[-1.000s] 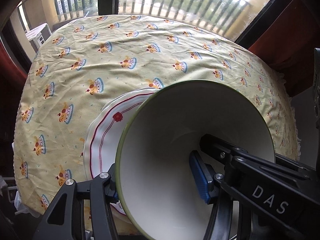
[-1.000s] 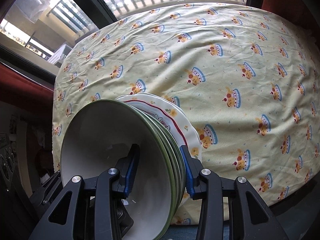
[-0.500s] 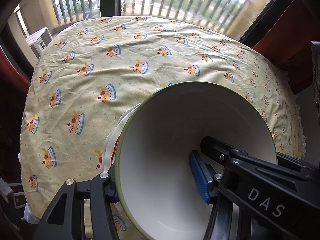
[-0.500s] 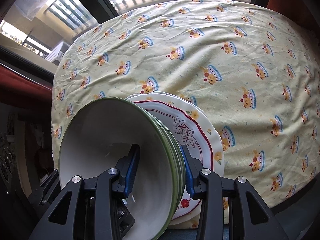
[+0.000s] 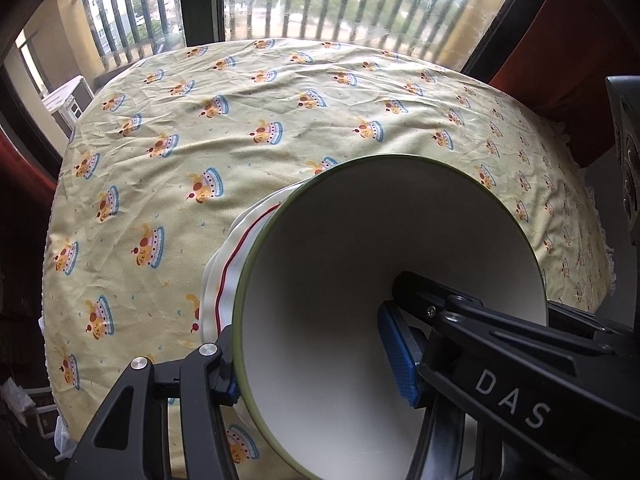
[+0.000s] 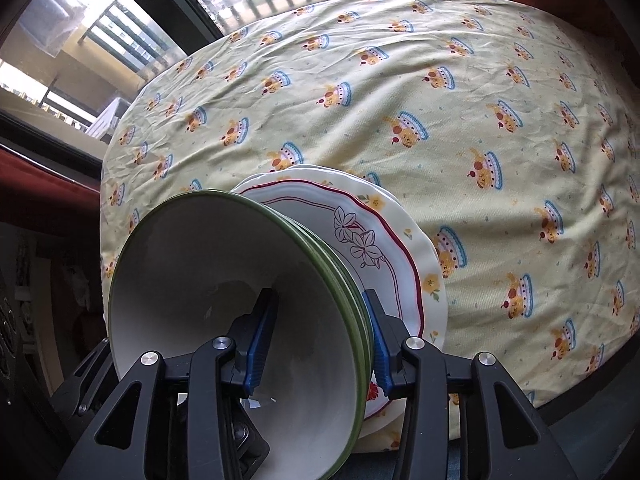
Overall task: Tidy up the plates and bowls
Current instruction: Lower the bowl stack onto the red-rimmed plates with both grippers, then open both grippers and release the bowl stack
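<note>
bowl stack nested, green rims, sits on plates at near table edge. your right gripper pinches stack wall at 6 o'clock rim, one pad inside, one outside. your left gripper clamps same stack's opposite wall. both equally near. tablecloth open toward 12 to 2 o'clock.

Both wrist views look close along their jaws, sharing the tablecloth.

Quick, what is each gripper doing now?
Left gripper: shut on the bowl stack.
Right gripper: shut on the bowl stack too.
</note>
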A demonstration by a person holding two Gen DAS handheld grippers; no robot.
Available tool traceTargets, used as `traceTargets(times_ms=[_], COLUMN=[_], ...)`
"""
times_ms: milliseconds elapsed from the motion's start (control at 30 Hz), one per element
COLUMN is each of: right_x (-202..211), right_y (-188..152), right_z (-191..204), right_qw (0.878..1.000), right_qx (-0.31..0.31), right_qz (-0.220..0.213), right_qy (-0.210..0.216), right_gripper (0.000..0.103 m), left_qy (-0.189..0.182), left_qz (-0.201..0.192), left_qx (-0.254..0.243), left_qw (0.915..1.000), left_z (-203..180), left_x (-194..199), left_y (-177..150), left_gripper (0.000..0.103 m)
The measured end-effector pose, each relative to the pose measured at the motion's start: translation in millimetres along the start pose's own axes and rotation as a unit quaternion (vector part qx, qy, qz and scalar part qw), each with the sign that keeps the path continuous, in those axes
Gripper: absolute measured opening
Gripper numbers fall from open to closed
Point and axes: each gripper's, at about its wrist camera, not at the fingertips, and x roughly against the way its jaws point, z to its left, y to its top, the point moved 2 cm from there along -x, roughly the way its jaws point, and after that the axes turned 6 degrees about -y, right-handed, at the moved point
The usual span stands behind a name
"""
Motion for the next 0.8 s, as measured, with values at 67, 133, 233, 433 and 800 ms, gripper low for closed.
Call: traceTargets(times_ms=[67, 133, 233, 433, 800], right_x=[-0.5, 0.3, 1.0, 6.0, 56.4], right_y=[-1.7, -2.2, -3.1, -5.9, -13.2], right_z=[0.9, 3.0, 3.4, 7.0, -4.7], right_qw=[1.0, 1.0, 0.999, 0.999, 0.991], right_qx=[-0.001, 0.0, -0.004, 0.011, 0.076], right_qz=[-0.01, -0.019, -0.028, -0.036, -0.111], right_qy=[-0.003, -0.01, -0.017, -0.027, -0.006], right_gripper=[0.051, 0.053, 0.053, 0.055, 0.073], left_qy=[-0.002, -0.002, -0.005, 0.002, 0.055], left_qz=[-0.005, -0.009, -0.012, -0.014, -0.116], left_qx=[0.002, 0.0, -0.008, 0.004, 0.019], left_qw=[1.0, 1.0, 0.9999, 0.9999, 0.9916], left_z=[-0.5, 0.2, 1.5, 6.2, -12.8], left_x=[0.2, 0.3, 0.2, 6.0, 59.6], left_y=[-1.4, -1.4, -1.0, -5.9, -20.8], left_gripper=[0.057, 0.058, 0.061, 0.071, 0.088])
